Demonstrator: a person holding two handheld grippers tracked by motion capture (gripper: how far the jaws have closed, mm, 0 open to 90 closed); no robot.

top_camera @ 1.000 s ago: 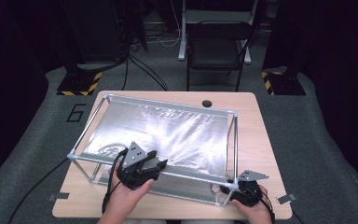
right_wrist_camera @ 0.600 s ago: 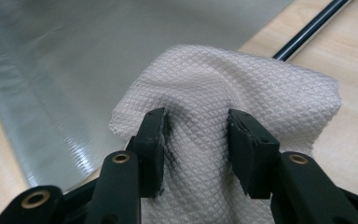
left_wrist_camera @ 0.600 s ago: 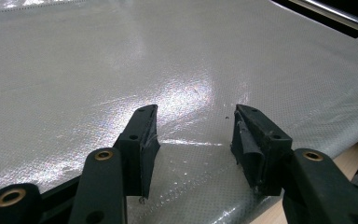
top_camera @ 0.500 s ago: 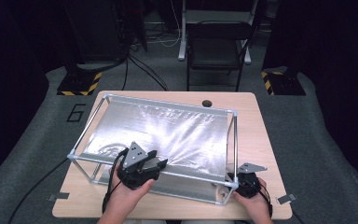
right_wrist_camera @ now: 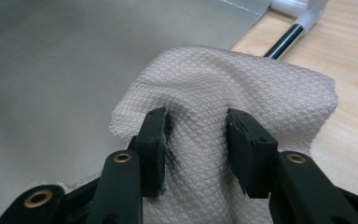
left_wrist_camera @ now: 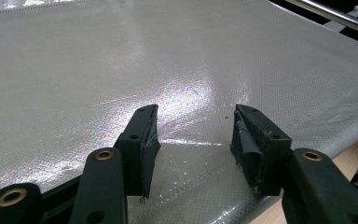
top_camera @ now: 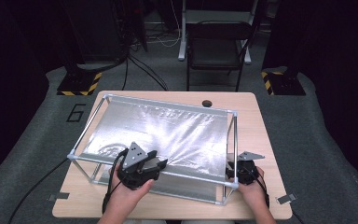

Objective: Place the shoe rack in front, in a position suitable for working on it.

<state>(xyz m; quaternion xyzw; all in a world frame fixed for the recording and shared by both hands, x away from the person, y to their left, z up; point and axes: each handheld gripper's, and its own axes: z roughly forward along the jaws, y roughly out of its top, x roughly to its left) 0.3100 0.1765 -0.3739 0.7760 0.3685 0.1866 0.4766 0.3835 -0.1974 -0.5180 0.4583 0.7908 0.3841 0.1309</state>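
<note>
— Jaws first: where do both pairs stand?

— Right gripper (right_wrist_camera: 196, 140) has its jaws about half apart with a fold of the beige quilted cloth (right_wrist_camera: 242, 88) bunched between the pads; they look pressed into it, so I'd call that a hold. Left gripper (left_wrist_camera: 193, 140) stands partly open over the silver sheet (left_wrist_camera: 121, 60), tips resting on or just above it, clamping nothing.

— And where is the cloth?

— At the near right corner of the frame (top_camera: 168, 103), lying on the sheet's edge just beside the corner post, with the desk (top_camera: 254, 121) showing past it.

— How will it handle?

— My guess: light, soft, limp. The quilted weave should give the pads some bite, but it will droop and drag, so a gathered fold like this one is the place to grip. The sheet beneath looks thin, slick and taut; it may dimple or slide under pressure.

— What's in the way?

— The frame's rails and upright posts, chiefly the one beside the right hand (top_camera: 251, 189). The left hand (top_camera: 130, 193) sits well apart at the near rail. A chair (top_camera: 214, 44) stands clear beyond the desk.
</note>
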